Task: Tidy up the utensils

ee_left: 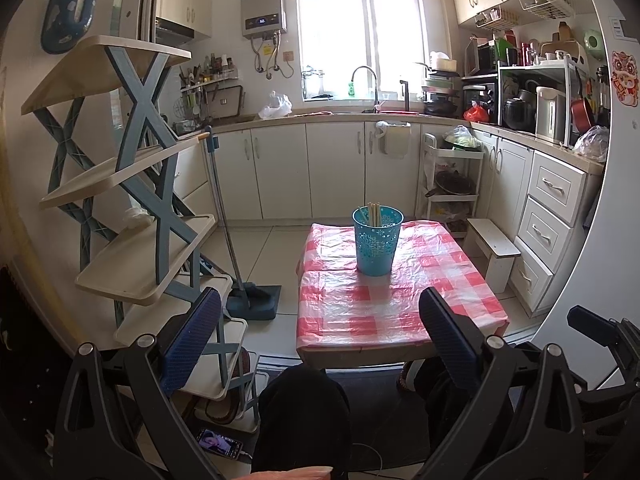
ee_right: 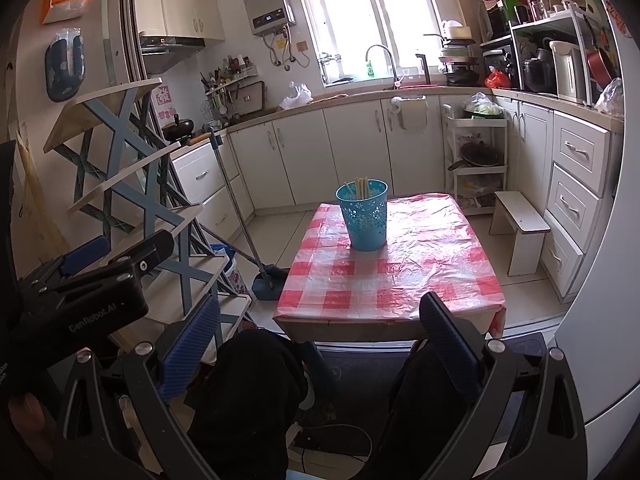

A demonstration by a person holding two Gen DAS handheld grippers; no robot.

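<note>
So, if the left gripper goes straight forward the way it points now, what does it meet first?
Probably the near part of the red-checked tablecloth, which lies between the open fingers of the left gripper. The blue holder with chopsticks stands farther back. Depth is unclear, so it might pass above the cloth.

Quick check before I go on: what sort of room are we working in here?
Most likely a home kitchen: a sink with curved metal faucet under the window, white base cabinets, and a wall-mounted grey water heater.
</note>
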